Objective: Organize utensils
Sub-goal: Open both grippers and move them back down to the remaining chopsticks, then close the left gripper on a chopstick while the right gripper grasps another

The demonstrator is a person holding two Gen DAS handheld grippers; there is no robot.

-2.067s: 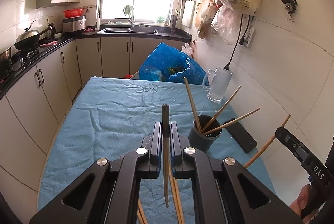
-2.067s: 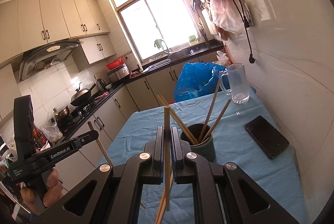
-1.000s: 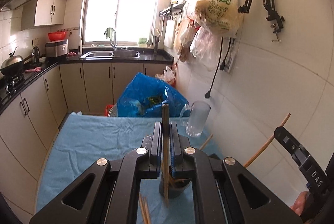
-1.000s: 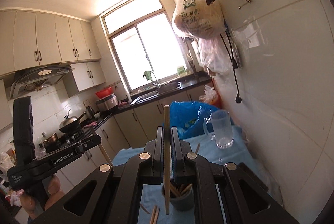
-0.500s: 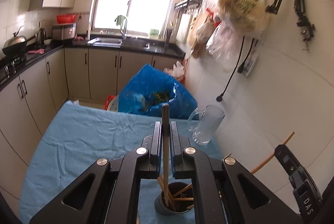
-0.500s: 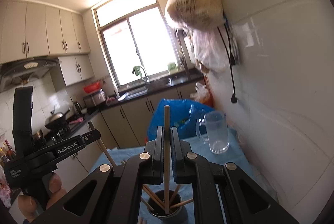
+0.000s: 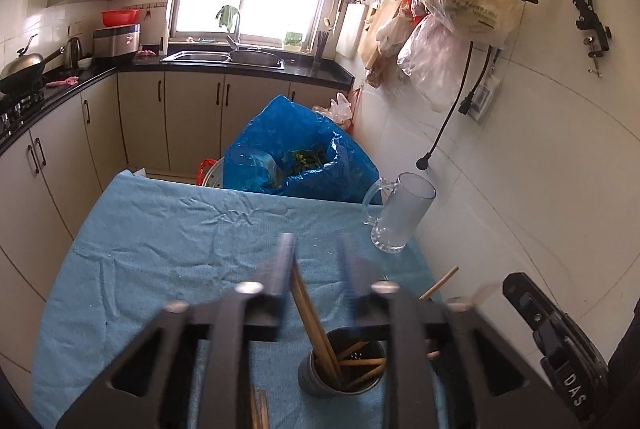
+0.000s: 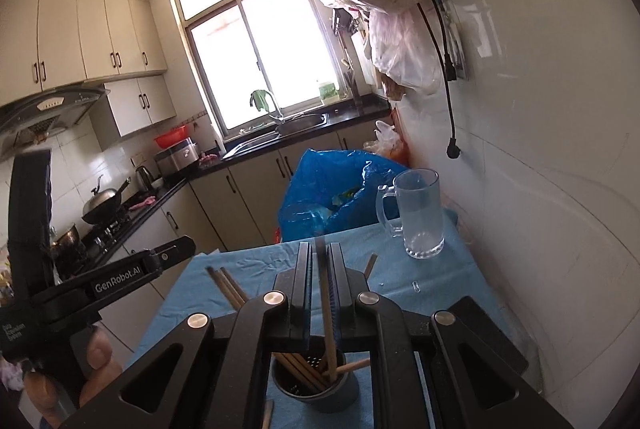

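Our left gripper (image 7: 316,261), jaws apart and motion-blurred, hangs over the grey holder (image 7: 340,373) with chopsticks (image 7: 316,325) leaning inside. Our right gripper (image 8: 319,269) clamps one chopstick (image 8: 327,313), tip in the holder. Its side reads "DAS"; the left's "GenRobot.AI". A glass mug (image 8: 420,213) stands beyond.
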